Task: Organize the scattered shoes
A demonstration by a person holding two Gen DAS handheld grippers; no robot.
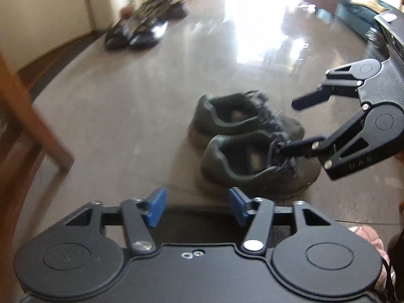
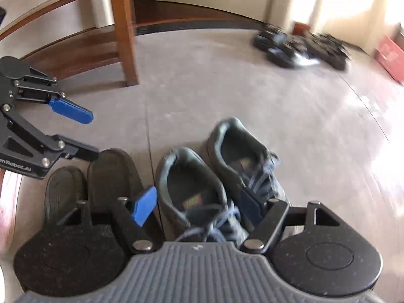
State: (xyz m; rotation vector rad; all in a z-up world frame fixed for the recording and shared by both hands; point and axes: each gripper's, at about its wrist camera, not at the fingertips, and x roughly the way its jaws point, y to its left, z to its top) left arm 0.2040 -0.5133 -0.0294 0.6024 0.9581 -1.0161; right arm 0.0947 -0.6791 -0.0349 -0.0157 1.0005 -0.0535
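A pair of dark sneakers (image 1: 247, 141) stands side by side on the grey floor; the pair also shows in the right wrist view (image 2: 214, 176). My left gripper (image 1: 197, 208) is open and empty just behind their heels. My right gripper (image 2: 199, 204) is open above the sneakers' laces, its jaws straddling the nearer sneaker without gripping it. It shows from the side in the left wrist view (image 1: 290, 126). A pair of black slippers (image 2: 93, 181) lies left of the sneakers.
Several dark shoes (image 1: 144, 25) lie grouped near the far wall by a door. A wooden furniture leg (image 2: 126, 30) stands on the left. A pink box (image 2: 390, 58) sits at the far right. A teal sofa (image 1: 358, 15) is beyond.
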